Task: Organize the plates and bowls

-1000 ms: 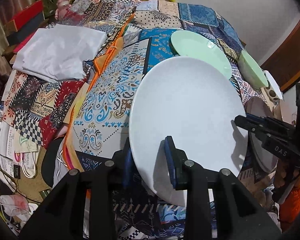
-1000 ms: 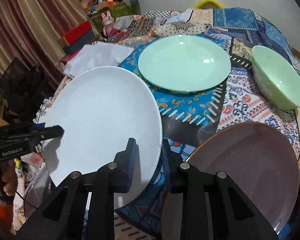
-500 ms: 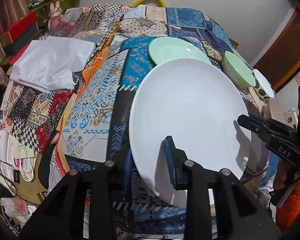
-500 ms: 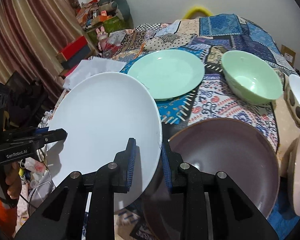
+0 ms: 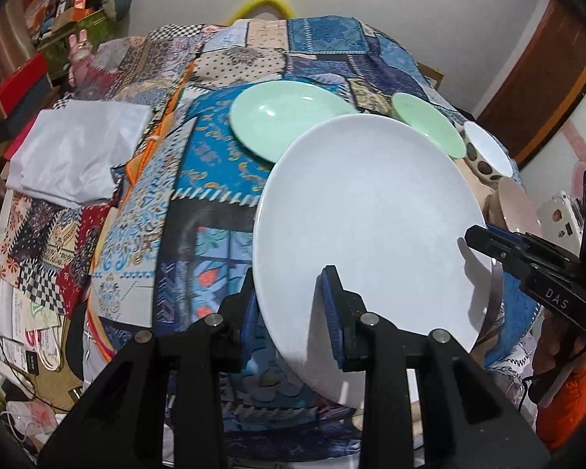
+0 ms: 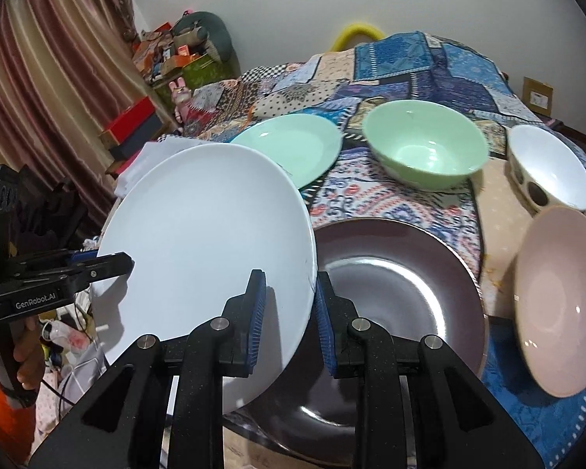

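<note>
The room is looking bright, with soft light coming from above. A small glare spot is shining inside the green bowl [image 6: 426, 144] and on the dark plate [image 6: 402, 297]. The black fingers [image 5: 334, 308] are dropping grey shadows on the white plate [image 5: 367, 215] toward 12 o'clock. Both views are bending like a ball, so the patchwork cloth [image 5: 199, 179] is curving at the edges. Black corners are showing at 2 and 10 o'clock. The pink bowl [image 6: 558, 305] is looking a little blurry.
</note>
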Demonstrator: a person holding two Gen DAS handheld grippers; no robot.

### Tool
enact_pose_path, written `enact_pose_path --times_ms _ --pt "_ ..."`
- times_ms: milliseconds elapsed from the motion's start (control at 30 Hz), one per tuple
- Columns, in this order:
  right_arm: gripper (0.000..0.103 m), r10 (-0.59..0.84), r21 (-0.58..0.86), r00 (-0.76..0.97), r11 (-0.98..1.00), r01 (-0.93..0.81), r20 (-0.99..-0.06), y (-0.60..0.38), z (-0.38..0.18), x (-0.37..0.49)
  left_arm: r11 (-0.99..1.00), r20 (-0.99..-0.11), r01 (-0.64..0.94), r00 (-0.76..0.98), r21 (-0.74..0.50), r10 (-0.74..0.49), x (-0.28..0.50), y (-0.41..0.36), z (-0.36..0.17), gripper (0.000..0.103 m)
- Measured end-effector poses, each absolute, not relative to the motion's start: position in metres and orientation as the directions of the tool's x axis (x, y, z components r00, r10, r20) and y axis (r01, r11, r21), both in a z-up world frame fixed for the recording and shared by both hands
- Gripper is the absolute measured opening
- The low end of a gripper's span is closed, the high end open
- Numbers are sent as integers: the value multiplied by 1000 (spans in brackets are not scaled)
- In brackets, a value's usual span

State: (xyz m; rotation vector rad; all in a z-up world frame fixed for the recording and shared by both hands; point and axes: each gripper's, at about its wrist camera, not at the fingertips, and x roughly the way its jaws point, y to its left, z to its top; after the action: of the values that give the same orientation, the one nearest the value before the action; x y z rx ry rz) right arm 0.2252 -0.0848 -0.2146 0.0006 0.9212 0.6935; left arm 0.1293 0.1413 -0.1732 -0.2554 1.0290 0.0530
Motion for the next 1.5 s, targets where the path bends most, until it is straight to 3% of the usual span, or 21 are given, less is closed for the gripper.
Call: enact_pose_path --times_ms 1500 --pt "23 456 313 431 878 -363 -779 -184 -249 235 984 -907 2 388 -178 -165 203 42 -225 33"
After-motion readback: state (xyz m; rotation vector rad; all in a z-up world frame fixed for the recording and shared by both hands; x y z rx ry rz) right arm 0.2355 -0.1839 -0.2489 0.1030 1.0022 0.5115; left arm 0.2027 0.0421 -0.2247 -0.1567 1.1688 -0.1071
